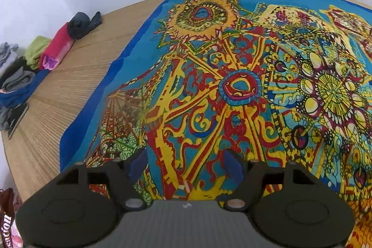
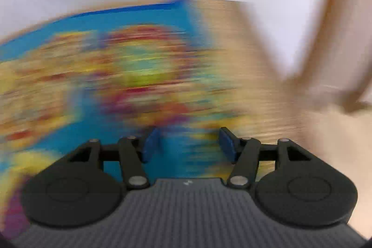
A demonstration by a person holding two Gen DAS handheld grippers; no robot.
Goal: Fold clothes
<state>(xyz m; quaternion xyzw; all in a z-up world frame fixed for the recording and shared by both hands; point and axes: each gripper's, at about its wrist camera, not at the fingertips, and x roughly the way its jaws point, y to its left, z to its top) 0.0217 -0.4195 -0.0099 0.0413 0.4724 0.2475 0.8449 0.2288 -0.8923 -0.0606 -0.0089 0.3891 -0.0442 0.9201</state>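
A large patterned cloth (image 1: pixel 232 76), blue-edged with yellow, red and turquoise designs, lies spread flat on a round wooden table (image 1: pixel 69 90). My left gripper (image 1: pixel 186 166) hovers over the cloth's near part with its blue pads apart and nothing between them. The right wrist view is heavily motion-blurred. It shows the same cloth (image 2: pixel 130 76) and the table's bare wood (image 2: pixel 232 57) at its right. My right gripper (image 2: pixel 189 143) stands open above the cloth's near right part, holding nothing.
At the table's left edge lies a row of folded clothes: a dark item (image 1: pixel 80 24), a red-pink roll (image 1: pixel 57 48), a green piece (image 1: pixel 36 50) and grey and blue garments (image 1: pixel 16 83). A white wall rises behind. A blurred tan shape (image 2: pixel 330 38) crosses the right view.
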